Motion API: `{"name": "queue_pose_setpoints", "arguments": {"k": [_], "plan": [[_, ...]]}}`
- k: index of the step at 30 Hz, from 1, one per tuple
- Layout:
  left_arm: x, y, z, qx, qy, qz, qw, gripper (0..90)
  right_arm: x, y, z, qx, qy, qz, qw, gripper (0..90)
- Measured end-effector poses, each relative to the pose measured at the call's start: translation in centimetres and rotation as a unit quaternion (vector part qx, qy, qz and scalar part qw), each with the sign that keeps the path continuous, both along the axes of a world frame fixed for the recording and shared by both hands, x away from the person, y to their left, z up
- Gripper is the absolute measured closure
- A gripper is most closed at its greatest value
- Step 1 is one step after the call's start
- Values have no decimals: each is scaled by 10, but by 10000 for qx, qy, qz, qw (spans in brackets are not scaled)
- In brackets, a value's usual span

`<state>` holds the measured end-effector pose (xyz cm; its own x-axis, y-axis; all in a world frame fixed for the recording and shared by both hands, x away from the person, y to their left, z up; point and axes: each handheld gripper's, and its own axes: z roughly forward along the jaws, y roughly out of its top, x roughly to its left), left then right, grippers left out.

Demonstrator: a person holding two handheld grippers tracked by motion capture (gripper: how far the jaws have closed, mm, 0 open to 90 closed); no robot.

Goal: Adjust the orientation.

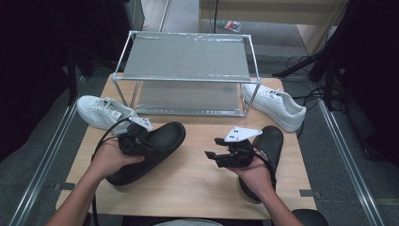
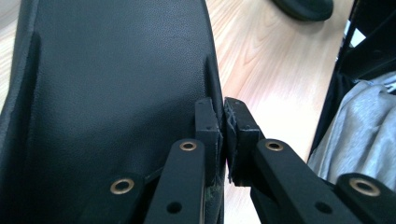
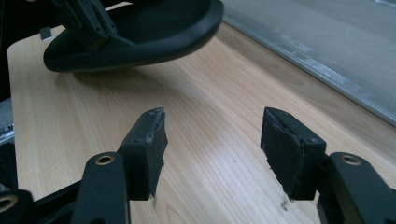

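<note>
My left gripper [image 2: 223, 135] pinches the rim of the black slipper [image 1: 155, 146] at the table's [image 1: 197, 183] near left, its toe cut off close-up. My right gripper [image 3: 212, 149] gapes wide, holding nothing.

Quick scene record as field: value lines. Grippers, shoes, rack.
left gripper: shut on the rim of the left black slipper
right gripper: open, nothing between the jaws, over bare table
right black slipper: on the table, partly under the right hand
white sneakers: one left of the rack, one right of it
metal rack: at the table's far side, both shelves bare
</note>
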<state>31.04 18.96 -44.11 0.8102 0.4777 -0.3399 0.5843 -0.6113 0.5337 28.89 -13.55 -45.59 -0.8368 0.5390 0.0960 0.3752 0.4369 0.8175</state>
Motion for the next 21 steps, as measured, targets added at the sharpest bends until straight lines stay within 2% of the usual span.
{"name": "queue_pose_setpoints", "arguments": {"k": [1, 2, 3, 5, 6, 7, 8, 10, 12, 14, 16, 17, 21], "plan": [[4, -13, 2, 107, -48, -119, 9999, 862, -1, -3, 0, 21, 32, -59, 10000, 419], [4, -13, 2, 107, -48, -119, 9999, 862, -1, -4, 0, 37, 27, -79, 10000, 419], [6, -18, 3, 154, -100, -146, 9997, 862, -1, -4, 0, 37, 27, -79, 10000, 419], [15, -34, 4, 210, -78, -238, 9995, 863, -3, -8, 1, 69, 65, -152, 9998, 419], [15, -34, 4, 210, -78, -238, 9995, 863, -3, -8, 1, 69, 65, -152, 9998, 419], [19, -45, 4, 216, -54, -294, 9993, 863, -4, -11, 0, 67, 77, -202, 9997, 419], [19, -45, 4, 216, -54, -294, 9993, 862, -4, -11, 0, 67, 77, -202, 9997, 419], [23, -56, 3, 194, 15, -360, 9992, 862, -4, -14, 0, 71, 76, -250, 9996, 419], [27, -73, 1, 248, -28, -467, 9986, 862, -5, -17, -1, 53, 95, -349, 9993, 420], [32, -81, -2, 167, 29, -507, 9986, 862, -6, -20, -1, 46, 134, -411, 9991, 421], [35, -84, -4, 172, 10, -531, 9984, 862, -7, -21, -1, 60, 139, -430, 9990, 424], [38, -93, -9, 201, 52, -534, 9984, 862, -8, -24, 0, 104, 176, -487, 9986, 426], [41, -107, -21, 219, 104, -644, 9976, 861, -9, -26, -1, 89, 193, -537, 9983, 425]]}}
